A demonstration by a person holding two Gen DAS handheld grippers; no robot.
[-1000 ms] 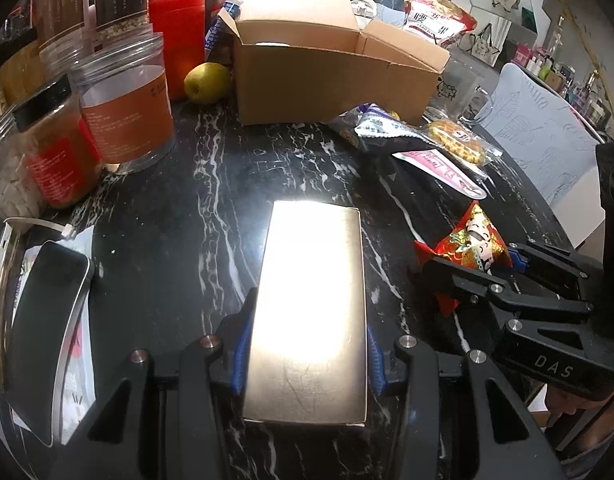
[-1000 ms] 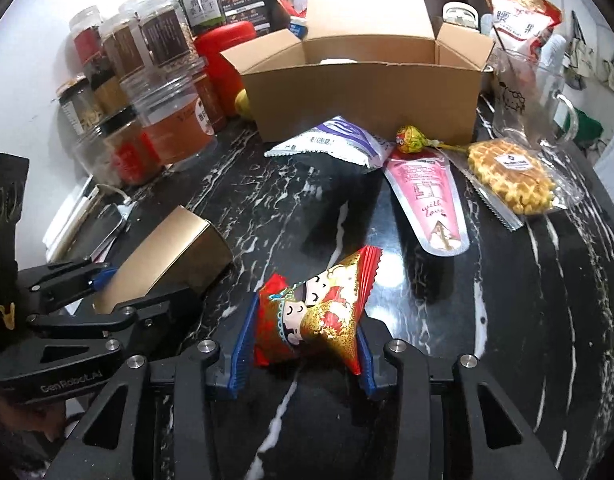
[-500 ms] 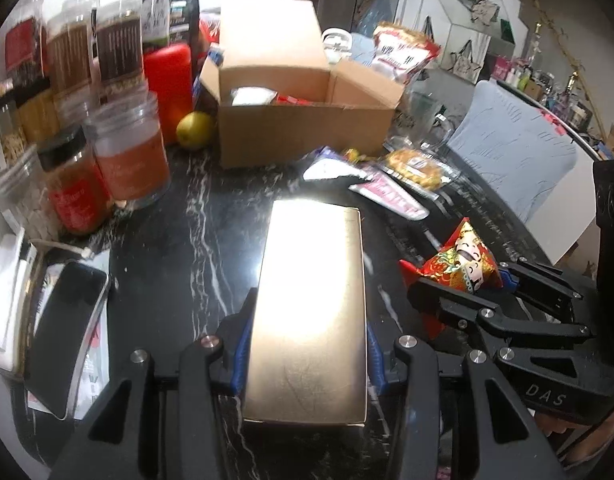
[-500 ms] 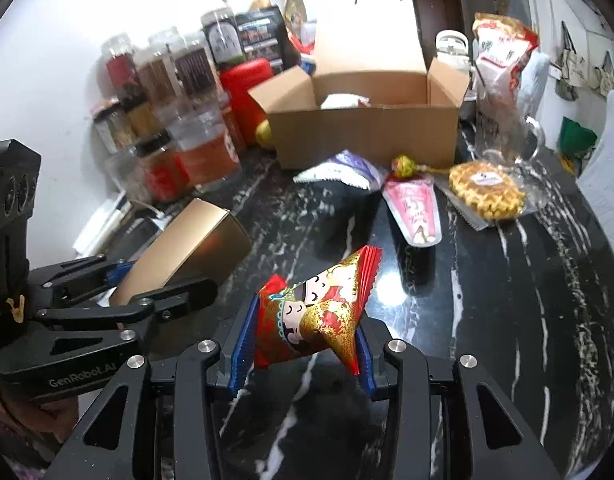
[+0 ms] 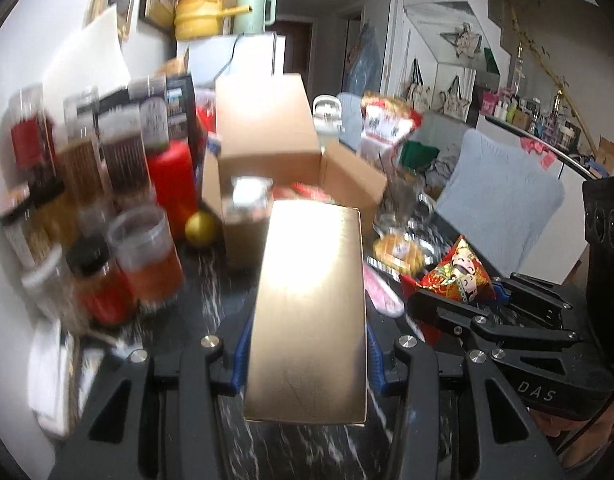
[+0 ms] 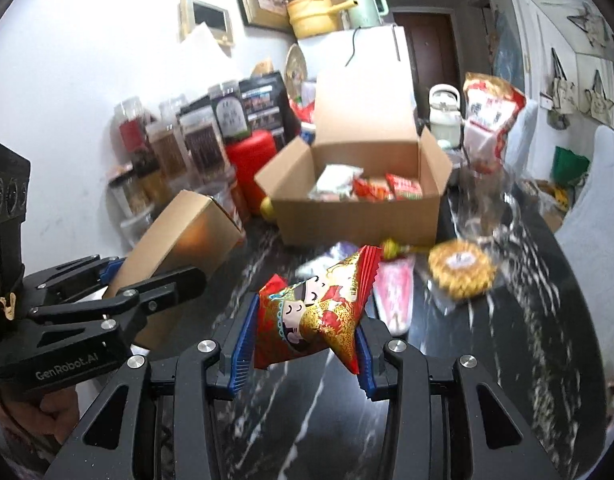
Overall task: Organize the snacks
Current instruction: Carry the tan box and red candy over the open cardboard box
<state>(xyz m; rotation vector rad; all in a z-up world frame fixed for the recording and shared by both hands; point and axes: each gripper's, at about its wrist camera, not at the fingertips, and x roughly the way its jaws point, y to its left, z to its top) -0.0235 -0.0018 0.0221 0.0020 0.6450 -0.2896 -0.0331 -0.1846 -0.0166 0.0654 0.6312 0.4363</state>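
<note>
Left wrist view: both claws have risen, left claw (image 5: pixel 305 354) clamping gold box (image 5: pixel 309 304), right claw (image 6: pixel 303 346) clamping red packet (image 6: pixel 313 314).

Home: fridge (image 6: pixel 371 52), kettle (image 6: pixel 363 6), jars (image 6: pixel 203 140)

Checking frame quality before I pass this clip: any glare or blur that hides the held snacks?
Left wrist view: glare whitens the top of the gold box; jars are smeared. Right wrist view: the red snack packet is sharp; waffle and table blur.
</note>
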